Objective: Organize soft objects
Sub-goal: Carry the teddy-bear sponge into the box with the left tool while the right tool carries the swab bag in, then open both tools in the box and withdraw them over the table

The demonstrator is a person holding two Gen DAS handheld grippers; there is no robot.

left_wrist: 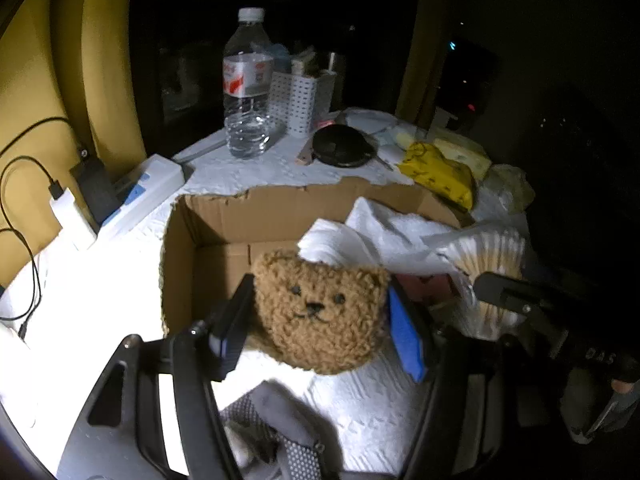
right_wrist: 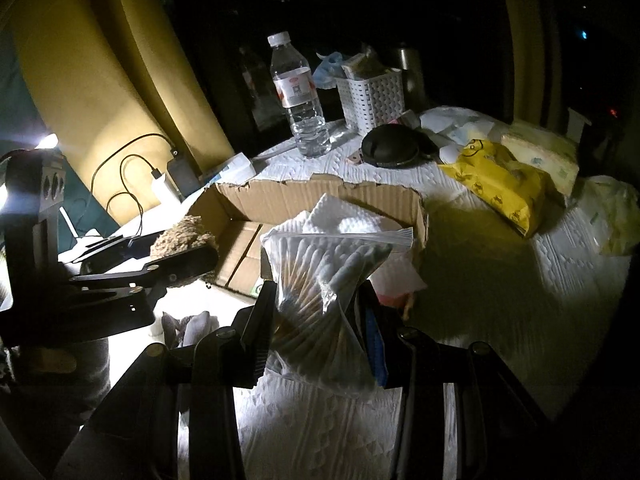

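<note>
Bear plush [left_wrist: 320,312] in L hand-held gripper [left_wrist: 320,320]

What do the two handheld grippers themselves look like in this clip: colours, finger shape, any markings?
Both are black, angular frames with visible screws. The left gripper and right gripper each have flat fingers, one faced with a blue pad. Pale letters mark the right gripper's body; they are too blurred to read surely.

The right gripper [right_wrist: 320,320] is pinching a clear bag of cotton swabs [right_wrist: 324,276] in front of the cardboard box [right_wrist: 320,196]. The left gripper [right_wrist: 176,256] is holding a brown plush toy [right_wrist: 182,236].
</note>
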